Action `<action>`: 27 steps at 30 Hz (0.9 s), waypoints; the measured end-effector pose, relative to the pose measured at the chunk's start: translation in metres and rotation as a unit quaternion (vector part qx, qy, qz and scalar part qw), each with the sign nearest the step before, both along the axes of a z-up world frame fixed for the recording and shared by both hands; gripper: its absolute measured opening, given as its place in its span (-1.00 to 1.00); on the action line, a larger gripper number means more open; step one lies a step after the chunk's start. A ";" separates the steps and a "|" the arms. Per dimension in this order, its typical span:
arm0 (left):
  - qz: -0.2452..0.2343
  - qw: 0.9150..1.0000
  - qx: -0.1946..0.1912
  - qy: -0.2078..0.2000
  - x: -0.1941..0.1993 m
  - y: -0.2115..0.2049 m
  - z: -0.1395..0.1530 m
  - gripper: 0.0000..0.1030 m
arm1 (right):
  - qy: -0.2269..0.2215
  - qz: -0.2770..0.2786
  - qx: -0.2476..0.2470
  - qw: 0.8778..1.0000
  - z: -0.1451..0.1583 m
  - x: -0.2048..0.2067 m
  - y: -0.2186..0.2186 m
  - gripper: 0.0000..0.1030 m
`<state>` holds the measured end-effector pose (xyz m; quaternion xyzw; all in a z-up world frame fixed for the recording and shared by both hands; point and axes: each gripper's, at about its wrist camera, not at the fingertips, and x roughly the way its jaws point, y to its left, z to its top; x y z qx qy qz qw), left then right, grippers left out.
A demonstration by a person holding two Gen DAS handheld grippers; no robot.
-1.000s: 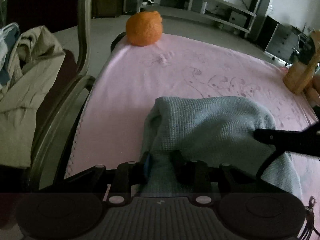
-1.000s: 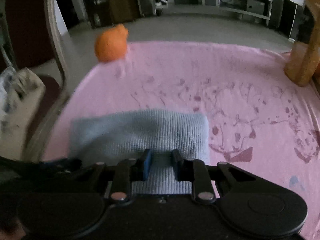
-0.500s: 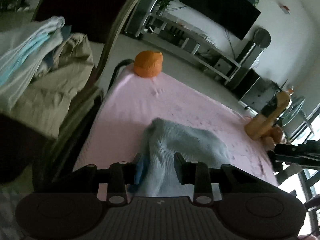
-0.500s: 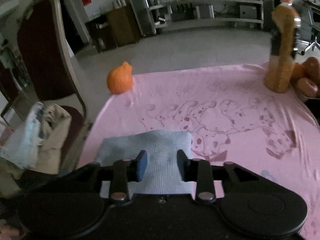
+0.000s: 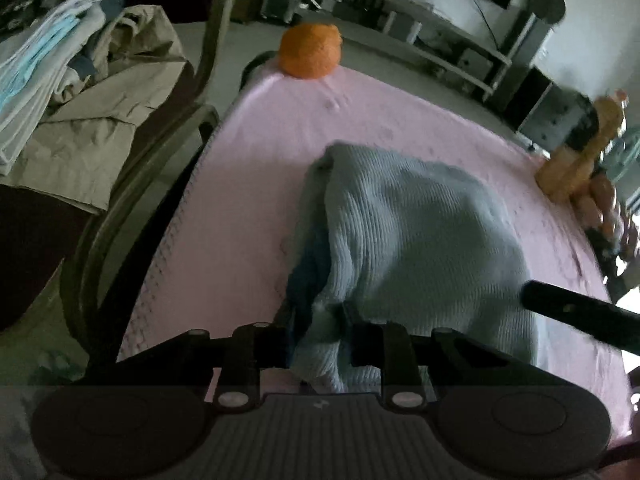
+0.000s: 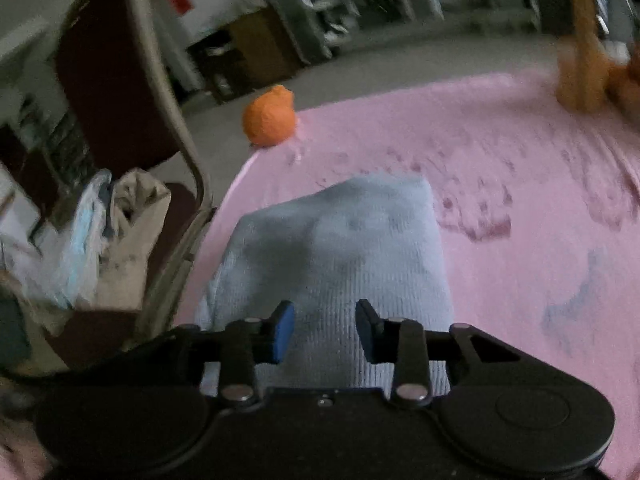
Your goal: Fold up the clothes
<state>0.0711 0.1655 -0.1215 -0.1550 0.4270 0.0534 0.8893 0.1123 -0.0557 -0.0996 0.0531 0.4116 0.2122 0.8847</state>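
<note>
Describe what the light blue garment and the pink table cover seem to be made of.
Light blue garment: looks like soft knitted fabric, matte; fine ribbed rows show across it. Pink table cover: looks like thin smooth cloth with a faint sheen, printed with a darker pattern; the exact fibre cannot be told.

Blurred orange bottle (image 6: 580, 40) at the right-wrist view's upper edge, top cut off.
</note>
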 end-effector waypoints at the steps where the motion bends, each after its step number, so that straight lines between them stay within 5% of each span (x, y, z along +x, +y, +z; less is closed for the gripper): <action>1: -0.002 1.000 0.006 0.001 0.001 -0.002 -0.001 -0.46 | -0.014 0.008 -0.035 0.999 -0.006 -0.003 0.005 -0.39; 4: 0.003 1.000 0.005 0.004 0.004 0.000 -0.006 -0.27 | -0.013 0.019 -0.110 0.994 -0.039 -0.006 0.007 -0.41; 11: 0.050 0.997 -0.048 -0.016 -0.020 0.022 0.004 -0.29 | 0.038 0.002 -0.049 0.998 -0.022 -0.005 -0.016 -0.39; 15: 0.045 0.996 -0.054 -0.048 -0.044 0.016 0.014 -0.45 | 0.047 -0.011 0.005 0.999 -0.012 -0.021 -0.043 0.01; 17: 0.020 0.997 -0.048 -0.057 -0.046 0.005 0.016 -0.47 | 0.048 -0.019 0.029 0.998 -0.007 -0.026 -0.054 0.01; 22: -0.033 0.998 0.021 -0.052 -0.035 -0.028 0.009 -0.51 | 0.034 -0.002 0.047 0.998 -0.004 -0.028 -0.048 -0.52; 24: -0.035 0.998 0.053 -0.028 -0.023 -0.035 -0.001 -0.61 | 0.023 0.017 0.021 0.999 -0.013 -0.030 -0.035 -0.55; 27: -0.029 0.998 0.047 0.018 -0.012 -0.031 -0.018 -0.65 | 0.017 0.027 -0.050 0.998 -0.039 -0.027 -0.019 -0.55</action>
